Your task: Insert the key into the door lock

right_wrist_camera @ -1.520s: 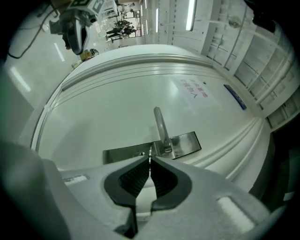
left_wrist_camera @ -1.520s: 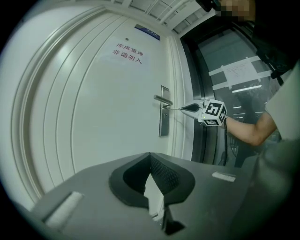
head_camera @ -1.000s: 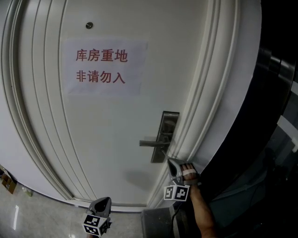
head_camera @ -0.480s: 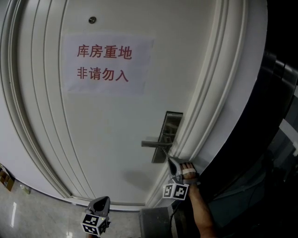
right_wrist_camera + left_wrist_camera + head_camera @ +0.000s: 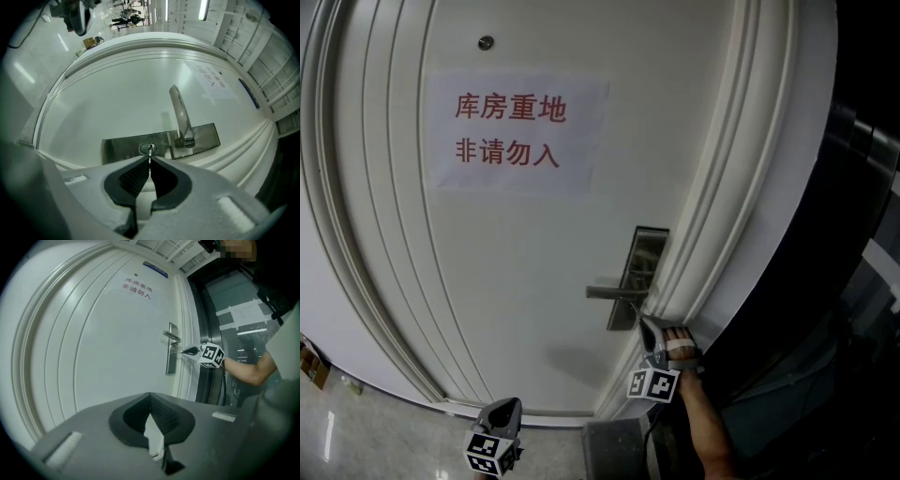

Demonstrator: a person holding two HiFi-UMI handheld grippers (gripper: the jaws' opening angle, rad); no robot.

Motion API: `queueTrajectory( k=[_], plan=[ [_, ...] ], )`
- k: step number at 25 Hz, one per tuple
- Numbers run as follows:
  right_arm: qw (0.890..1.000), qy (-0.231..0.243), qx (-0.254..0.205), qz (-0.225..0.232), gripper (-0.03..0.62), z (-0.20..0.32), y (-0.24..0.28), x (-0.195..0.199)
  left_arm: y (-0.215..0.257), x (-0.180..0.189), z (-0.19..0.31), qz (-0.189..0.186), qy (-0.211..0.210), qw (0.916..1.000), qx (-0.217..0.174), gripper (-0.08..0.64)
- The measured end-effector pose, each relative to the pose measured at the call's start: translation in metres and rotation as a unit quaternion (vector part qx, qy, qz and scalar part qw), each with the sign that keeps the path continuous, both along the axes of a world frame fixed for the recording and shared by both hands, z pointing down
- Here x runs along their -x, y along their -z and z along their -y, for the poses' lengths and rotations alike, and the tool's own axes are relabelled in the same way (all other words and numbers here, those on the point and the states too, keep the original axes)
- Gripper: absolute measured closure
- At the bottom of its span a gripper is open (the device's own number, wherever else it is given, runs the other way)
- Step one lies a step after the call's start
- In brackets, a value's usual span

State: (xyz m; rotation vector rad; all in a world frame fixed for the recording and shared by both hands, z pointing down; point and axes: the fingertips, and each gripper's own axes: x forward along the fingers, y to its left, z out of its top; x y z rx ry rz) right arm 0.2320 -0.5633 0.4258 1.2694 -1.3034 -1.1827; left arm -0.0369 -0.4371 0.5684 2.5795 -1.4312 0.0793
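From where I stand, the right tool (image 5: pixel 645 326) at the lock plate (image 5: pixel 643 251) has the lever handle (image 5: pixel 612 292) jutting out at 11 o'clock and the door frame (image 5: pixel 698 253) crowding 3 o'clock, while the bare door (image 5: pixel 506 272) lies open at 9 o'clock.

Key (image 5: pixel 150 153): thin, silver, level, pinched edge-on between closed jaws of right hand-held gripper (image 5: pixel 150 160); tip at keyhole.
Lock (image 5: pixel 144 149): oval cylinder, set in brushed steel plate (image 5: pixel 122 146) on white door (image 5: pixel 117 93).
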Motion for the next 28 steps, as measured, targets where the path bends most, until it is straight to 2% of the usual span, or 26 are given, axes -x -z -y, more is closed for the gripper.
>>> queueTrajectory(
  k=[28],
  plan=[
    [0.994, -0.108, 0.008, -0.023, 0.581, 0.007, 0.000, 0.012, -0.003, 0.023, -0.005, -0.007, -0.001, 1.0000, 0.004, 0.558]
  ],
)
